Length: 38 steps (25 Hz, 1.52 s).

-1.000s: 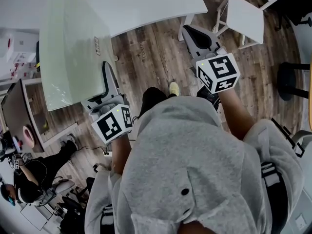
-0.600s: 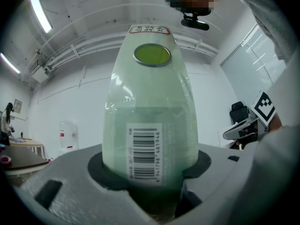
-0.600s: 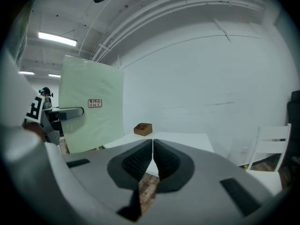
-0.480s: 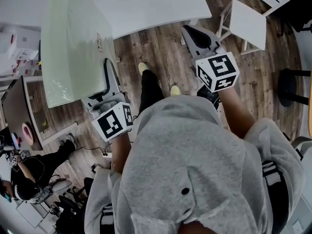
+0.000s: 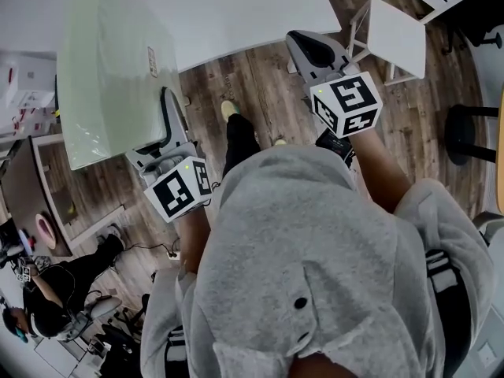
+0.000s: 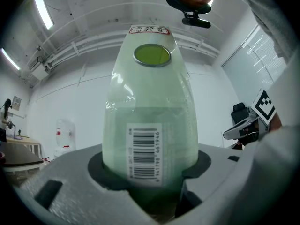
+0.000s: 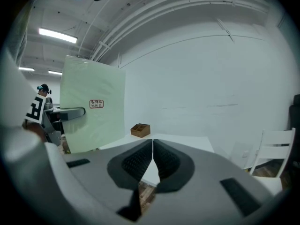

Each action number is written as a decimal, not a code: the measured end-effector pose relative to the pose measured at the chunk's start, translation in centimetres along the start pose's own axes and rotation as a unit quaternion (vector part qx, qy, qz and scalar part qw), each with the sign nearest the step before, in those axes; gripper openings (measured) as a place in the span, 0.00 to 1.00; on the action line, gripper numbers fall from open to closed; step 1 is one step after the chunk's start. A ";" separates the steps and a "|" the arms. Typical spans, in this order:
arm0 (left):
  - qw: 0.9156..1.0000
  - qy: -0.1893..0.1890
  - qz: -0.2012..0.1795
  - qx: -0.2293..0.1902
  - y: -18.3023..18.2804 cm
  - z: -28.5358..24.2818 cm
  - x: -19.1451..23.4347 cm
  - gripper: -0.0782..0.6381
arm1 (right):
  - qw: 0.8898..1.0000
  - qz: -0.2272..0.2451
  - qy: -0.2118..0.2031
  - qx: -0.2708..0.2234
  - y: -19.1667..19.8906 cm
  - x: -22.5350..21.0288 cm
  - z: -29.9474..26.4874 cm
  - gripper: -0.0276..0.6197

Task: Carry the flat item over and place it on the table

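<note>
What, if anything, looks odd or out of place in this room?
Nothing is spilled or broken. The one odd sight: the large pale green sheet is held up in the air, gripped near one edge by the left gripper alone. The right gripper is shut on nothing.

Left gripper [image 5: 167, 105] level, jaws clamped on the green sheet [image 5: 110, 77]; right gripper [image 5: 305, 44] jaws pressed together, empty.

flat item [image 5: 110, 69] — nearer table [image 5: 236, 10], foot [image 5: 229, 109] forward
</note>
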State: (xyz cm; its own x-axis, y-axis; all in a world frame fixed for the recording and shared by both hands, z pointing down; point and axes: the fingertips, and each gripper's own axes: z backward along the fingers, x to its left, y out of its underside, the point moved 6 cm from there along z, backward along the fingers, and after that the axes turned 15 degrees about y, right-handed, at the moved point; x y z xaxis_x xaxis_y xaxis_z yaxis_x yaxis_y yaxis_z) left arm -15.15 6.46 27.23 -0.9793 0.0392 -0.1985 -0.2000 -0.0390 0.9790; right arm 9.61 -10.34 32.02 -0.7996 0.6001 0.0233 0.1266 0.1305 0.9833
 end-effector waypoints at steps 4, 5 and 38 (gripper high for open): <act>1.000 0.004 0.007 0.006 0.6 -2.7 1.5 0.51 | 1.000 -0.001 0.002 0.008 -0.4 -0.3 -2.8 0.08; 1.000 0.005 0.009 0.007 0.7 -3.6 1.9 0.51 | 1.000 -0.001 0.003 0.010 -0.6 -0.5 -3.7 0.08; 0.998 0.052 0.035 0.004 3.4 -16.6 14.8 0.51 | 0.998 0.025 0.043 0.032 -5.3 3.6 -18.3 0.08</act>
State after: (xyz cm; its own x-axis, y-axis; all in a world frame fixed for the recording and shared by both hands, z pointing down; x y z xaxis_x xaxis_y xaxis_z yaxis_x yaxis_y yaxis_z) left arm -30.83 -9.64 26.83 -0.9889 -0.0668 -0.1326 -0.1309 -0.0296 0.9910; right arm -4.66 -23.29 30.21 -0.8388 0.5370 0.0898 0.2026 0.1547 0.9670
